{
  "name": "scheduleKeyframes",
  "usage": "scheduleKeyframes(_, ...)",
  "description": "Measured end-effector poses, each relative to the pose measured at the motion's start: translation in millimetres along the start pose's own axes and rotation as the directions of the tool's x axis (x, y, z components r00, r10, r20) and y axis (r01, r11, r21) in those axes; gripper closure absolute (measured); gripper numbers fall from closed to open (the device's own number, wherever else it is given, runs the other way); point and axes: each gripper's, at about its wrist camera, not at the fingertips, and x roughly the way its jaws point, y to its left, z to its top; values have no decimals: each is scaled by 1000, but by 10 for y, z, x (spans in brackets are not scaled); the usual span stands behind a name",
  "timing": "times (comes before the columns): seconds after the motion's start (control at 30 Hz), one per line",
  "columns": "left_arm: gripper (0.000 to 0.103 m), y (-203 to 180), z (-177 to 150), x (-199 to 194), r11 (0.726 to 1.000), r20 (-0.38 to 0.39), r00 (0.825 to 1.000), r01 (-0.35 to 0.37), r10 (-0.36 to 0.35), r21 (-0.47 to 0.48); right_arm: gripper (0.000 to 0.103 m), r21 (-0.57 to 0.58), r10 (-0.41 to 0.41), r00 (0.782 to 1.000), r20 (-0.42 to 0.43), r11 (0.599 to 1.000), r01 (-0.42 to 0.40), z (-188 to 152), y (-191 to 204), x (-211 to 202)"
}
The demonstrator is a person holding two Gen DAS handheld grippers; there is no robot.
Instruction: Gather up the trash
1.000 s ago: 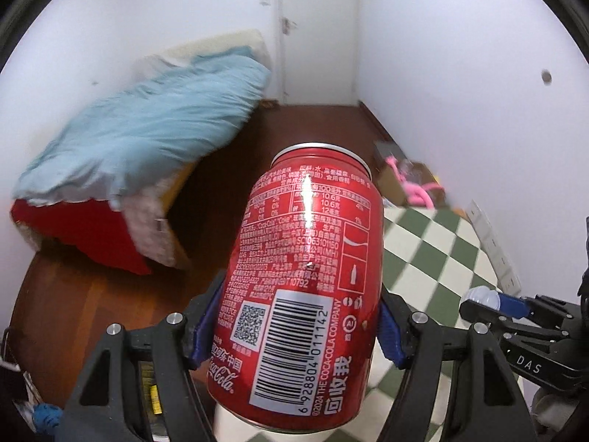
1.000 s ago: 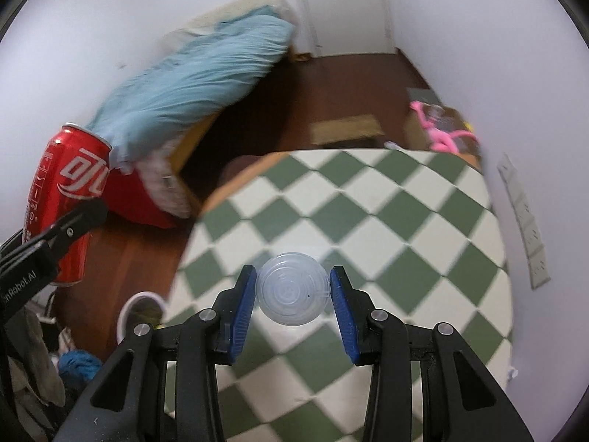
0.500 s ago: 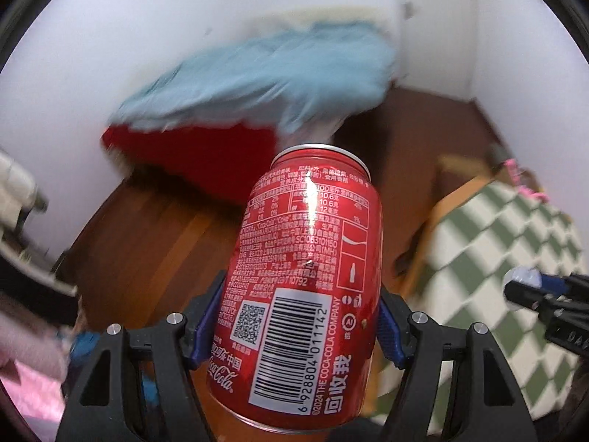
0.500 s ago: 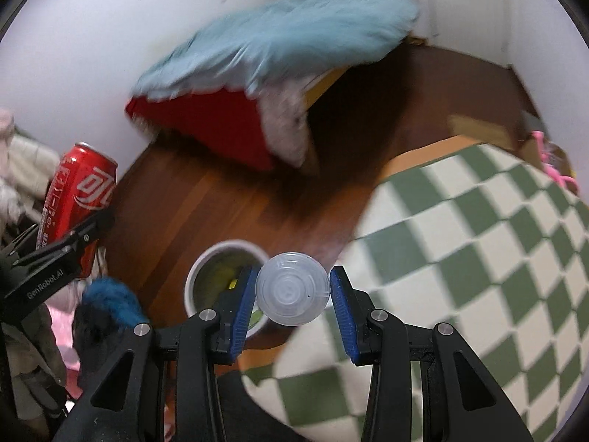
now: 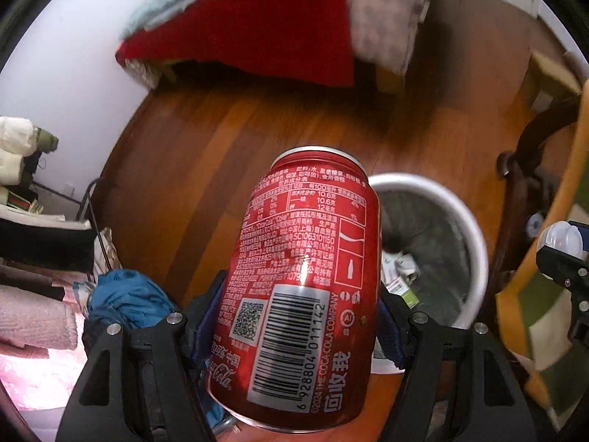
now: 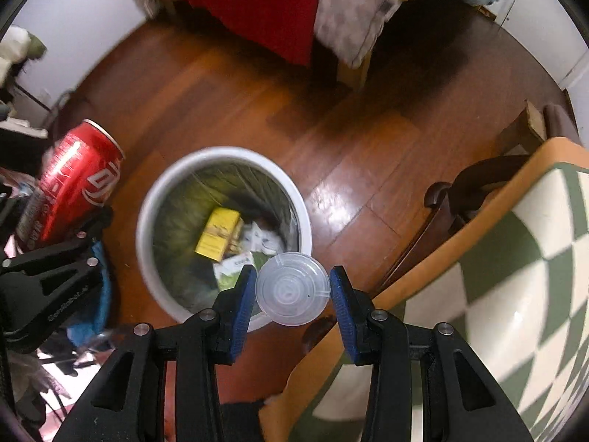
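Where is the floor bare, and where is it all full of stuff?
Bare wooden floor lies between the white bin and the red bedding. It is crowded left of the bin, by the blue cloth.

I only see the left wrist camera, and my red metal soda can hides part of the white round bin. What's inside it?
Observer: A yellow cardboard box lies in the white round bin, beside crumpled white paper.
Operator: What's my other gripper holding?
Observer: The right gripper is shut on a clear plastic cup, round base facing its camera.
Operator: Is my can over the bin?
Observer: In the right wrist view the red metal soda can appears left of the rim, not over the opening.
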Motion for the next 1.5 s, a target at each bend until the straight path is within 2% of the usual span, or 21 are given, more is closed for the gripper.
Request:
scheduleKeyframes(0.2,33,53,-45,273,998,-72,997,30,-34,-47,60,-34,-29,998,-57,999,27,119,49,448)
scheduleKeyframes(0.27,24,90,-39,262,997,-78,996,33,-38,-68,60,-34,-18,997,-69,999,16,147,63,502)
scheduleKeyframes(0.3,11,110,-50,267,996,-83,996,37,-44,-78,59,-29,3,997,-72,1000,-6,160,62,513)
scheduleKeyframes(0.33,4,130,-66,266,996,-84,995,41,-48,-86,59,-31,10,997,-72,999,-13,169,61,510)
scheduleKeyframes(0.37,4,128,-51,292,995,-83,995,41,-49,-90,58,-38,8,998,-67,999,-11,181,65,496)
scheduleKeyframes(0.4,4,146,-59,288,995,-80,996,35,-43,-92,47,-45,10,998,-63,999,-13,180,79,489)
scheduleKeyframes(0.43,4,155,-58,292,995,-76,997,25,-32,-92,30,-50,7,998,-61,999,-11,181,90,482)
scheduleKeyframes(0.5,4,166,-61,274,995,-71,997,17,-24,-98,17,-46,9,998,-55,999,-12,184,76,463)
scheduleKeyframes(0.57,4,200,-68,251,995,-64,998,6,-12,-104,16,-47,-2,999,-47,999,-1,177,71,430)
scheduleKeyframes(0.63,4,245,-83,198,994,-51,999,-8,2,-110,4,-46,-16,999,-45,999,14,179,76,421)
scheduleKeyframes(0.67,4,260,-82,189,994,-47,999,-10,5,-110,3,-47,-27,999,-45,999,25,170,73,404)
scheduleKeyframes(0.83,4,329,-100,25,992,-19,1000,-23,21,-121,2,-46,-60,998,-26,997,59,134,64,260)
scheduleKeyframes(1.03,4,428,-157,-277,990,20,1000,-17,20,-141,0,-27,-42,999,20,999,43,66,64,-84)
scheduleKeyframes(1.27,4,544,-295,-859,985,85,996,20,-6,-169,0,7,26,996,90,1000,-27,-158,-16,-704)
scheduleKeyframes(1.5,4,638,-543,-1494,976,151,987,82,-52,-203,0,12,132,976,175,991,-136,-519,-97,-1432)
